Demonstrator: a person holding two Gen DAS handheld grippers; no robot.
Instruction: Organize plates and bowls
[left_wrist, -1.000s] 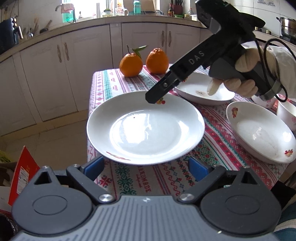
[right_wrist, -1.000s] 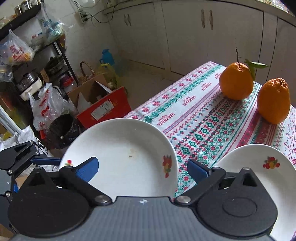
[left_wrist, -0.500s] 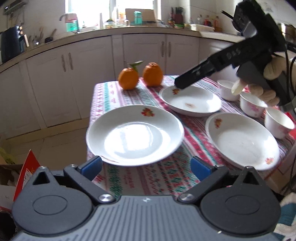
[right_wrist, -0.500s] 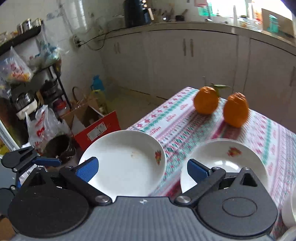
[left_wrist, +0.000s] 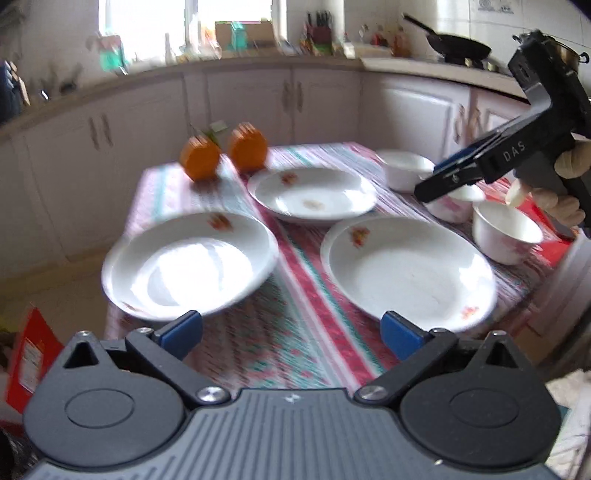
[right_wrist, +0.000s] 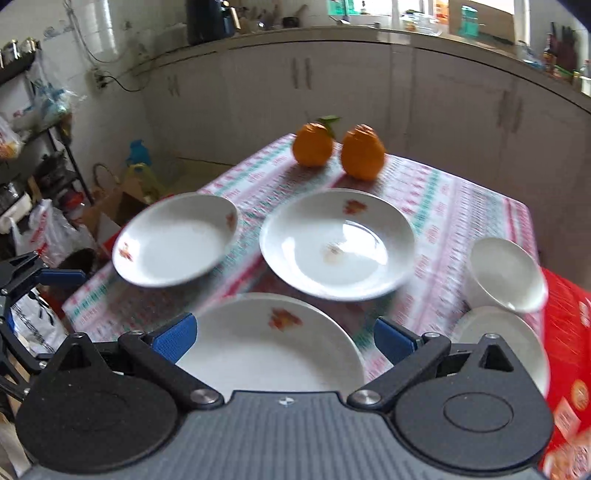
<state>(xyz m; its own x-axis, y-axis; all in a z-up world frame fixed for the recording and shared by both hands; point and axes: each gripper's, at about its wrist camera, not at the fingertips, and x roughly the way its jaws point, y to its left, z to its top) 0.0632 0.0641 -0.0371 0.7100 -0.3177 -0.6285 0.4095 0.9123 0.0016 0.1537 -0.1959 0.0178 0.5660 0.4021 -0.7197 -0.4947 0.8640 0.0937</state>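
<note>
Three white flowered plates lie on the patterned tablecloth: one at the left edge (left_wrist: 192, 264) (right_wrist: 173, 240), one at the back (left_wrist: 314, 194) (right_wrist: 338, 243), one at the near right (left_wrist: 406, 273) (right_wrist: 269, 343). Three white bowls (left_wrist: 506, 230) (right_wrist: 506, 273) stand at the right. My left gripper (left_wrist: 291, 330) is open and empty, held back above the near table edge. My right gripper (right_wrist: 284, 338) is open and empty above the near right plate; it shows in the left wrist view (left_wrist: 439, 177) above the bowls.
Two oranges (left_wrist: 223, 151) (right_wrist: 336, 149) sit at the table's far end. White kitchen cabinets (left_wrist: 258, 99) stand behind. A red box (left_wrist: 26, 354) and bags (right_wrist: 48, 229) lie on the floor to the left of the table.
Both grippers have drawn back and up from the table. The right gripper has swung from over the left plate toward the right side, above the bowls. Nothing was picked up.
</note>
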